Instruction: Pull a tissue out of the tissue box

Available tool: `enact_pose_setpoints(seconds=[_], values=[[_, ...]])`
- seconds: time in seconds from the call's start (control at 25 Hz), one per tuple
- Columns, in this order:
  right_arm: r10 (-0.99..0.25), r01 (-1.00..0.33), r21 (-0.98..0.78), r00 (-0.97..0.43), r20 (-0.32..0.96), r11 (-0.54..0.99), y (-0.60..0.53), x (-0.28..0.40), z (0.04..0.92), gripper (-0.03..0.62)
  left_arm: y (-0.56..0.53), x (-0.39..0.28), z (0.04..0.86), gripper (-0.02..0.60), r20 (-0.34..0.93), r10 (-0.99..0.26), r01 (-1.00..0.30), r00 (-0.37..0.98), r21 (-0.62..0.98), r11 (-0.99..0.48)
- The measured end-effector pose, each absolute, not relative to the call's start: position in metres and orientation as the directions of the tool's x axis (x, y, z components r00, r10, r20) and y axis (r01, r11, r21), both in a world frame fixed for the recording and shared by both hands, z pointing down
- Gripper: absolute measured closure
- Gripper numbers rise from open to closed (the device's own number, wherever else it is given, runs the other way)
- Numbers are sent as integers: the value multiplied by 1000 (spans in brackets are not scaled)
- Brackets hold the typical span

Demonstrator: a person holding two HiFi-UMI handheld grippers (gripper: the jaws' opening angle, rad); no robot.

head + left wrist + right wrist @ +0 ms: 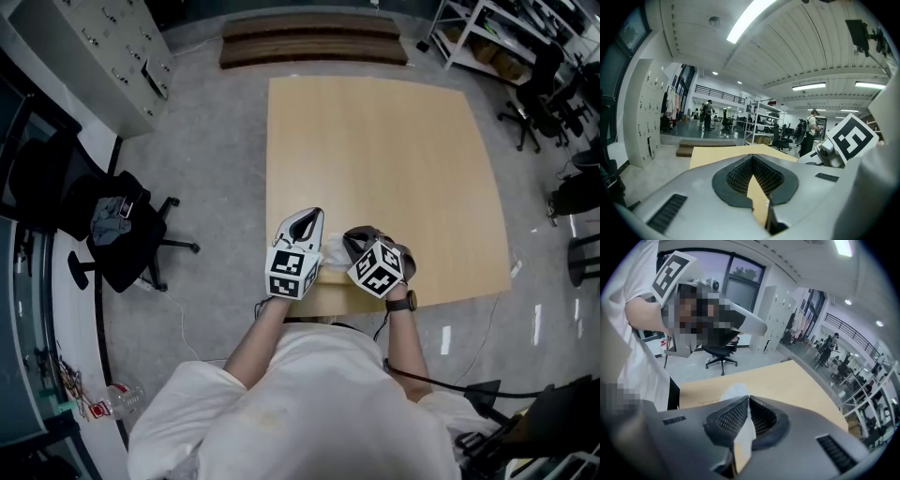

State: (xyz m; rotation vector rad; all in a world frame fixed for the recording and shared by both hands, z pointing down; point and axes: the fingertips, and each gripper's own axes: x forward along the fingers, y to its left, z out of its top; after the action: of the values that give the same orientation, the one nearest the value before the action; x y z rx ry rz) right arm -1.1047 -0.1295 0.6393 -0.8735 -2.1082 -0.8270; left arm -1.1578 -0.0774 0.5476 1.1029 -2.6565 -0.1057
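Note:
A white tissue (334, 250) bunches between my two grippers at the near edge of the light wood table (375, 141). My right gripper (354, 240) points steeply down and is shut on the tissue. In the right gripper view, the tissue (735, 392) sticks out past the closed jaw tips of that gripper (746, 401) and also fills the gap behind them. My left gripper (307, 218) lies nearly level just left of the tissue. Its jaw tips (752, 159) meet, and only a tan surface shows behind them. I cannot pick out the tissue box in any view.
A black office chair (122, 234) with clothes on it stands left of the table. Grey lockers (103, 56) are at the far left, and wooden pallets (314, 42) lie beyond the table. More chairs and shelving (487, 37) stand at the right. The right gripper's marker cube (851, 138) shows in the left gripper view.

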Motion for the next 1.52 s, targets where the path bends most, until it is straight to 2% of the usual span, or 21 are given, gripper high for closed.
enact_pose_setpoints(seconds=[0.32,0.48,0.6,0.68,0.8,0.88,1.08,1.52], values=[[323,667,375,-681,657,644,-133,-1136,585,583,-77,-1173,522,583,157,-720,-702,-676,158,694],[325,542,369,-798,508,755,-136,-1154,548,583,-72,-1181,503,583,113,-725,-711,-679,147,688],[305,420,286,-878,370,861,-144,-1164,513,583,-67,-1186,484,583,72,-727,-715,-683,137,685],[252,319,232,-927,277,919,-156,-1169,492,583,-66,-1188,471,583,45,-727,-718,-685,128,684],[87,120,235,-985,146,964,-183,-1169,460,583,-67,-1188,457,583,16,-726,-720,-688,115,685],[38,54,235,-997,70,970,-189,-1165,439,583,-66,-1186,449,583,1,-727,-722,-687,110,683],[48,40,197,-998,-36,980,-177,-1160,407,588,-58,-1184,440,583,-27,-722,-720,-692,104,686],[111,108,180,-994,-9,978,-153,-1149,417,588,-54,-1174,449,583,-21,-710,-708,-704,107,699]])
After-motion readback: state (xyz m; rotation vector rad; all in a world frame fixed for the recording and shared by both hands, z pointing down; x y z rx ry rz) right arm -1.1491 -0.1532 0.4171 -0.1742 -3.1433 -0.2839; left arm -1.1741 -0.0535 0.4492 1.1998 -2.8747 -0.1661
